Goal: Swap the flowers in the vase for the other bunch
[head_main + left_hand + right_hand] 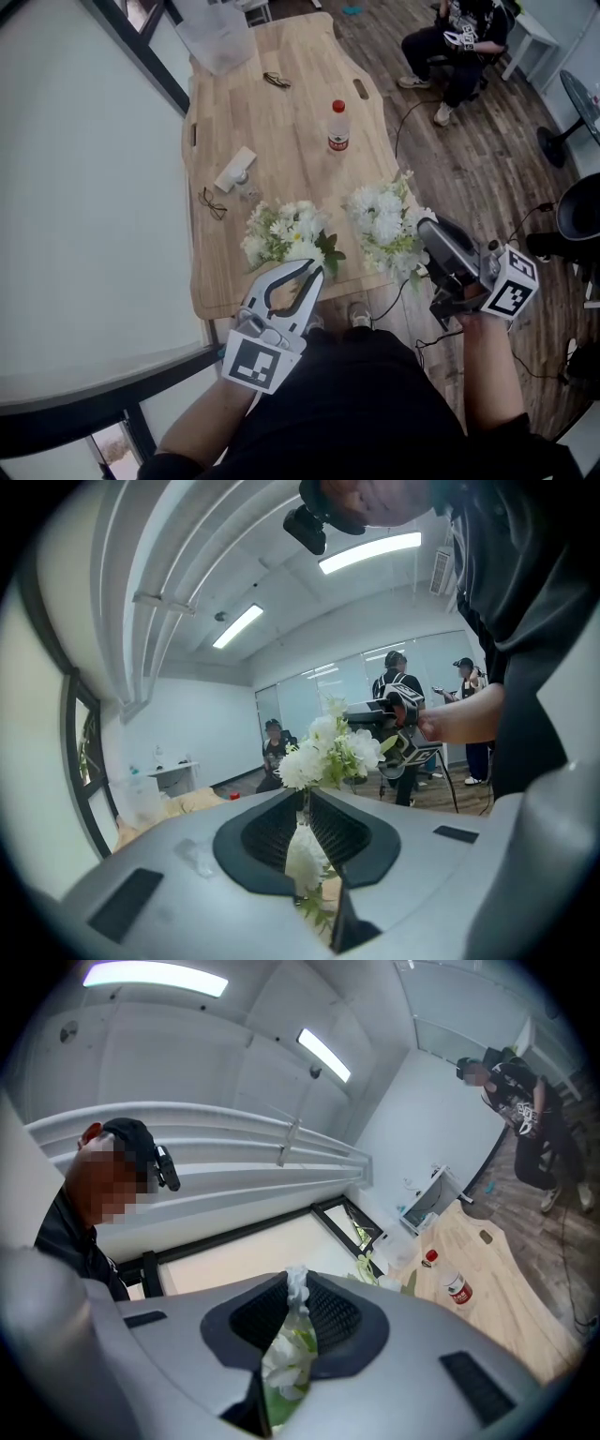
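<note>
Two bunches of white flowers are at the near end of the wooden table (281,122). The left bunch (281,232) rests by the front edge. My left gripper (315,269) is at its near side with its tips together. In the left gripper view a white bloom (305,855) and leaves show through the slit behind the tips (305,797); I cannot tell if anything is pinched. My right gripper (424,225) is shut on the right bunch (380,225), held at the table's right edge, with blooms and greenery (286,1354) wedged between its jaws.
A small clear glass vessel (246,187) stands beside a white box (234,169) and a pair of glasses (212,202). Farther back are a red-capped bottle (338,127), another pair of glasses (276,81) and a clear plastic tub (216,37). A person (459,47) sits beyond the table.
</note>
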Motion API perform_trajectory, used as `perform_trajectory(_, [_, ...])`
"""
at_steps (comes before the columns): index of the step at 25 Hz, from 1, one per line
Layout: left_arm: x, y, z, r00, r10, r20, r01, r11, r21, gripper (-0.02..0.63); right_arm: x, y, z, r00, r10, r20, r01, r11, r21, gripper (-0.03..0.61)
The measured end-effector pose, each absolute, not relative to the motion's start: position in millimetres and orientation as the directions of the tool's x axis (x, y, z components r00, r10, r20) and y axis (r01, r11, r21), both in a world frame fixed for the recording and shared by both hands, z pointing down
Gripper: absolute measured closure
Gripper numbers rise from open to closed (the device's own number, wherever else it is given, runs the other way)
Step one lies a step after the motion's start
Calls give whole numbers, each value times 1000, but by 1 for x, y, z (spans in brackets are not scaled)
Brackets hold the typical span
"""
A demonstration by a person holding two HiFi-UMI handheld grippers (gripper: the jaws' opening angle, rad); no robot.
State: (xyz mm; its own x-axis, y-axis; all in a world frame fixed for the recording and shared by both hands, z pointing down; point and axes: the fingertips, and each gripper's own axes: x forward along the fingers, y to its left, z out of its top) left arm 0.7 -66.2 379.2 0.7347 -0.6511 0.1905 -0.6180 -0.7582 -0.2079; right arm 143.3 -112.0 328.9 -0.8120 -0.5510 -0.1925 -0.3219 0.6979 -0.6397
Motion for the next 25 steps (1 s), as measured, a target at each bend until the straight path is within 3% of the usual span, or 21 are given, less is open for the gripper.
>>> perform_trajectory(5, [-12,-73,365,709,-689,150,-655,-723,-220,588,144,-116,318,-813,-546,-203,-325,714,-620,502])
perform_trajectory(10, [-43,-85,357,631,-763,135,-759,-644,-95,588,143,-120,308,-814,-541,-212,-325,726,-606,502])
perform_trajectory(17, [-102,-107,344,511,-857,67,-848,-516,-120,589,134,-127,303,-819,-536,-202,-334,734,-591,502])
perform_trajectory(25, [-161,-128,347,354,-931,89,-930,-361,-66,589,127,-138,308,-816,-553,-169,-400,750,-527,502])
